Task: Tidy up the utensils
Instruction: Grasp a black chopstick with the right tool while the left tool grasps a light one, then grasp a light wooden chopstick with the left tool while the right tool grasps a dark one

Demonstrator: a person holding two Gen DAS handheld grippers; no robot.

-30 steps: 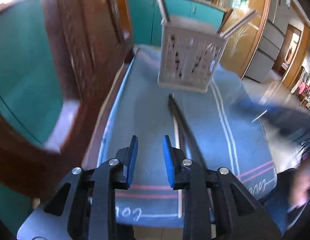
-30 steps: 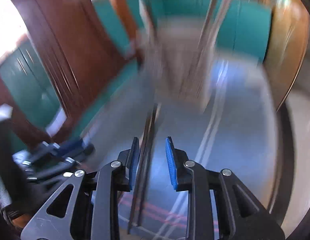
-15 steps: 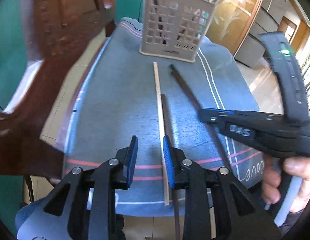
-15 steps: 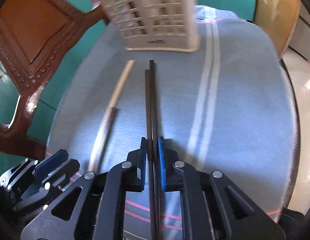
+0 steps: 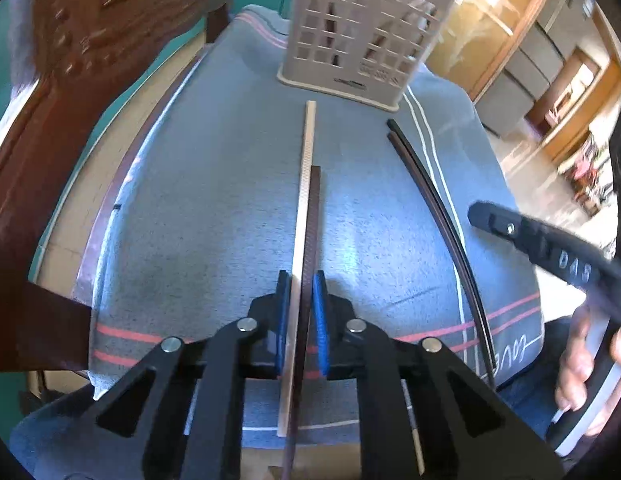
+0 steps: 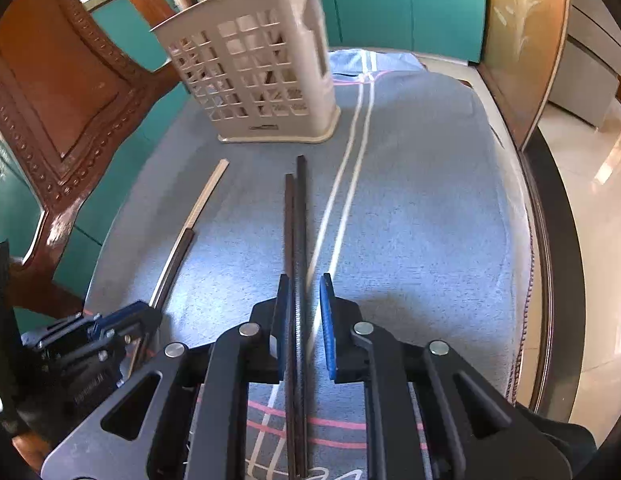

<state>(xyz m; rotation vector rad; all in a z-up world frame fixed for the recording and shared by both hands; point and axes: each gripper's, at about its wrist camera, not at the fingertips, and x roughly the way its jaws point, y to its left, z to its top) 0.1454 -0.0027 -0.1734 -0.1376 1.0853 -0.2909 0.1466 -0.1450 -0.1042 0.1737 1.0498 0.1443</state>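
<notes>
A beige lattice utensil basket [image 5: 358, 40] [image 6: 262, 72] stands upright at the far end of a blue-grey cloth [image 5: 210, 200]. A light wooden chopstick [image 5: 308, 160] and a dark brown chopstick [image 5: 313, 216] lie side by side, pointing at the basket. My left gripper [image 5: 301, 312] is closing and its blue pads press on both near their near ends. A pair of black chopsticks [image 6: 296, 208] [image 5: 422, 172] lies to the right. My right gripper [image 6: 304, 316] straddles this pair with its jaws opening; a gap shows at the right pad.
A carved dark wooden chair [image 6: 70, 80] [image 5: 90, 60] stands close on the left of the table. Utensils stick out of the basket's top. The table's rim [image 6: 546, 240] drops to a tiled floor on the right. A hand [image 5: 582, 360] holds the right gripper's handle.
The left gripper moved lower and its jaws closed on the light and brown chopsticks. The right gripper's jaws, shut on the black pair half a second ago, have parted slightly.
</notes>
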